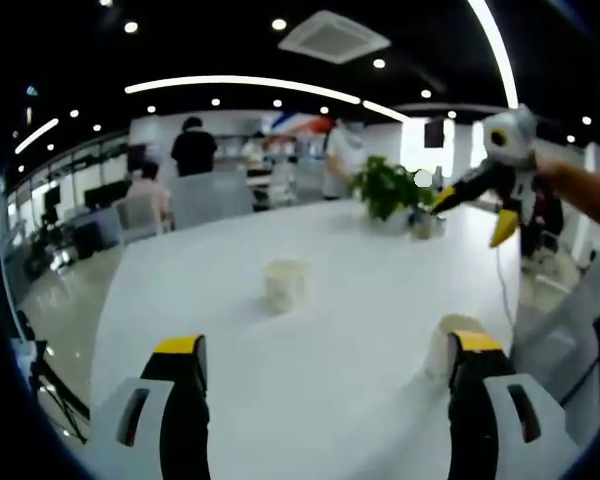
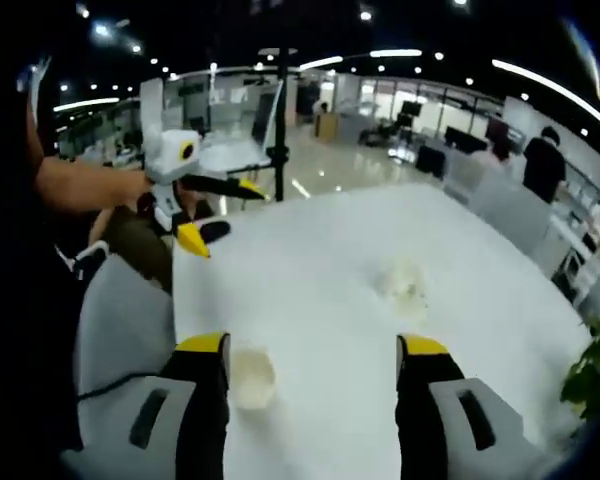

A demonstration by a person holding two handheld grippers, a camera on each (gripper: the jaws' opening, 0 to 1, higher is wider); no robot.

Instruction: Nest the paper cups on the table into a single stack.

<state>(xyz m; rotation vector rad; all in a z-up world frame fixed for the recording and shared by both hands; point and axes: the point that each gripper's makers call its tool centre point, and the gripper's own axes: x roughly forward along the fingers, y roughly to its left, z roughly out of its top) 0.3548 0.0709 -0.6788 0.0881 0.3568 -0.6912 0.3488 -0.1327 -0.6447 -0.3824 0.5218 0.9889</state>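
Note:
Two white paper cups stand on the white table [image 1: 340, 400]. One cup [image 1: 283, 283] is upright ahead of my left gripper [image 1: 327, 345], which is open and holds nothing. The other cup [image 1: 448, 342] sits against the inner side of that gripper's right jaw, partly hidden by it. My right gripper [image 1: 472, 213] hangs open over the table's far right. In the right gripper view, my right gripper [image 2: 312, 345] is open, with one cup [image 2: 250, 375] just inside its left jaw and a blurred cup [image 2: 403, 280] farther off. My left gripper [image 2: 222, 213] is open at the left.
A potted plant [image 1: 385, 185] stands at the table's far end, also at the right edge [image 2: 595, 370]. A grey chair [image 2: 120, 320] is at the table's side. Several people sit and stand beyond the table [image 1: 193, 150]. A tripod [image 2: 280, 100] stands behind.

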